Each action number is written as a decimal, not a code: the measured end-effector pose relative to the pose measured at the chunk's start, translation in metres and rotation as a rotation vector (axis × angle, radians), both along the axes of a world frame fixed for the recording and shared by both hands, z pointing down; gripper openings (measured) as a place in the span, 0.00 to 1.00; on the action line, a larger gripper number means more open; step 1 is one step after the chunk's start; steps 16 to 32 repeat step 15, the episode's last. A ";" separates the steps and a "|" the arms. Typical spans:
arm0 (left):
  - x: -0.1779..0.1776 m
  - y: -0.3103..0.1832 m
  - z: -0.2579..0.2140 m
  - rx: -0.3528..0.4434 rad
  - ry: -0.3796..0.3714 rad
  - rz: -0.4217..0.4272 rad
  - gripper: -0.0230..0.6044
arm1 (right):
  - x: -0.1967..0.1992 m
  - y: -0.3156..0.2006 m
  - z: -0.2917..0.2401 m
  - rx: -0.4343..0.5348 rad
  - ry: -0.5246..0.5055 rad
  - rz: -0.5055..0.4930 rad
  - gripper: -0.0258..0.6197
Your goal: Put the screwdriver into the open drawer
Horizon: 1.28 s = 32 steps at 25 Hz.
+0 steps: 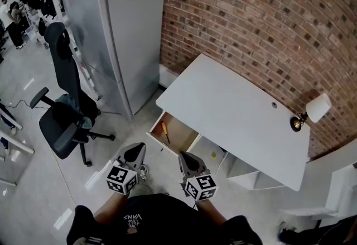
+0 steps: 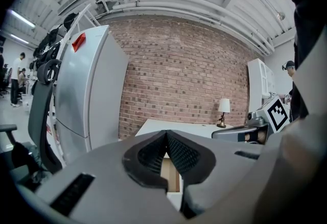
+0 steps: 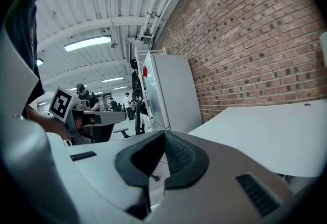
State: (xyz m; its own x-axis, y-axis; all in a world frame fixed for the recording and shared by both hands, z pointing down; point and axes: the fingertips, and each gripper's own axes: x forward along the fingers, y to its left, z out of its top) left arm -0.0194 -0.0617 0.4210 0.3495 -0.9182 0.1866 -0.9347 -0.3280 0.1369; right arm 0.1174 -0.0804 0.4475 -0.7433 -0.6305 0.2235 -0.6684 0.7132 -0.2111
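Both my claws are squeezed fully shut with nothing in them. The grey left claw [image 1: 135,152] and the grey right claw [image 1: 187,160] hang side by side, short of the white desk [image 1: 234,110]. The orange-handled screwdriver [image 1: 165,132] lies inside the open wooden drawer [image 1: 181,133].
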 end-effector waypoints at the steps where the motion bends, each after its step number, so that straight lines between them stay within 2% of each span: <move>1: 0.000 0.001 0.002 -0.001 0.002 0.001 0.05 | 0.000 0.001 0.001 0.000 0.001 0.000 0.03; 9: -0.007 0.004 0.006 -0.009 0.021 -0.012 0.05 | -0.005 0.004 0.005 -0.003 0.014 -0.002 0.03; 32: -0.012 0.004 0.010 -0.012 0.017 -0.010 0.05 | -0.011 0.002 0.004 0.006 0.019 -0.006 0.03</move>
